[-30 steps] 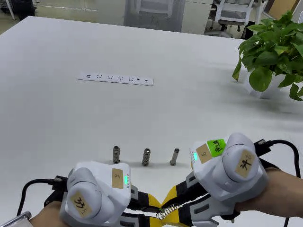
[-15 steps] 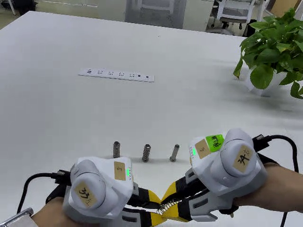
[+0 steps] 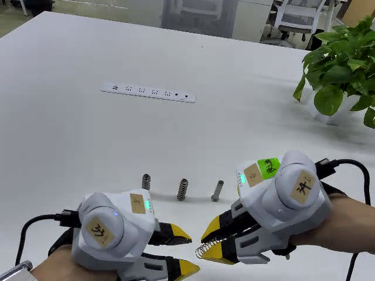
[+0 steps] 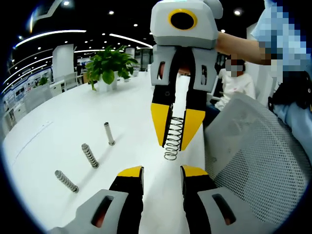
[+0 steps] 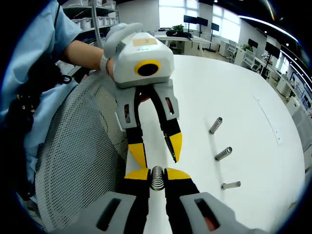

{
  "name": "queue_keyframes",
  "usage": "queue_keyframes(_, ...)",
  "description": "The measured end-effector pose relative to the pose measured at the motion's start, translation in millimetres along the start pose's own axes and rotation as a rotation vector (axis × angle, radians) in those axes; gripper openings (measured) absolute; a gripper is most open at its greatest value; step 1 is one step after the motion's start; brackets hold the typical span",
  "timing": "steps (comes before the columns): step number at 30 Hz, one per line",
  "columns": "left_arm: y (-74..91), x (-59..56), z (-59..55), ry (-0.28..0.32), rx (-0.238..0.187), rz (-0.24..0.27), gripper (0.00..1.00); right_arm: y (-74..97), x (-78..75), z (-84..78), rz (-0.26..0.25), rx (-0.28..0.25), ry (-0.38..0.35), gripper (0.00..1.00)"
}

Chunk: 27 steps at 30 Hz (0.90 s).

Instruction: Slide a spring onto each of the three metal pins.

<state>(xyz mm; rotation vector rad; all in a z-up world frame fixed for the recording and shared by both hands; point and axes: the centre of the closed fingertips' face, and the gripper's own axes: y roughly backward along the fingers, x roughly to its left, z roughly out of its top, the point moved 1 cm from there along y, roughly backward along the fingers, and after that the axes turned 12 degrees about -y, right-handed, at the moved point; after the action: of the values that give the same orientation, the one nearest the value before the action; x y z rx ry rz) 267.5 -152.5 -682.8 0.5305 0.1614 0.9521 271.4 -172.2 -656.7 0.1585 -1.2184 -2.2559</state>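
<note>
Three metal pins stand in a row on the white table [image 3: 70, 140]. The left pin [image 3: 146, 181] and middle pin [image 3: 183, 189] each carry a spring. The right pin [image 3: 217, 191] is bare, also seen as the bare pin [image 4: 108, 134] and the bare pin [image 5: 230, 185]. My right gripper [image 3: 206, 246] is shut on a loose spring [image 3: 204, 250], near the table's front edge. The spring [image 5: 157, 178] points end-on between its tips, and the spring [image 4: 173, 139] hangs from them. My left gripper [image 3: 188, 253] faces it, open and holding nothing, a short gap away from the spring.
A white power strip [image 3: 149, 92] lies at the back middle. A potted plant [image 3: 340, 70] stands at the far right. Cables trail from both grippers. A mesh chair [image 4: 253, 146] is behind the table's near edge, with a seated person beyond it.
My left gripper has let go of the spring, opened and drawn back to the left. The spring stays in my right gripper. The camera has tilted slightly.
</note>
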Motion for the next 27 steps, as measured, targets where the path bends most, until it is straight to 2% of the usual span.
queue_keyframes(4, 7.7, 10.4, -3.1, 0.044, 0.0, 0.049, 0.41, 0.9, -2.9, -1.6, -0.004, 0.014, 0.011, 0.12)
queue_keyframes(9, 20.6, 23.4, -6.8, 0.107, -0.015, 0.123, 0.58, 1.7, -11.1, -7.2, -0.014, 0.044, 0.022, 0.12)
queue_keyframes(15, 36.4, 40.5, -19.7, 0.181, -0.013, 0.216, 0.71, 5.4, -17.7, -9.6, -0.015, 0.065, 0.033, 0.12)
queue_keyframes(19, 44.4, 50.7, -24.6, 0.2, -0.018, 0.276, 0.82, 7.4, -22.6, -11.0, -0.019, 0.08, 0.041, 0.12)
queue_keyframes(24, 54.2, 63.4, -34.5, 0.242, -0.017, 0.356, 1.0, 10.5, -31.4, -12.7, -0.031, 0.106, 0.048, 0.12)
queue_keyframes(25, 57.5, 65.9, -39.2, 0.254, -0.012, 0.359, 1.0, 11.9, -34.3, -12.0, -0.035, 0.109, 0.053, 0.12)
queue_keyframes(27, 58.7, 65.8, -40.1, 0.264, -0.01, 0.36, 1.0, 13.7, -38.2, -11.4, -0.04, 0.116, 0.054, 0.12)
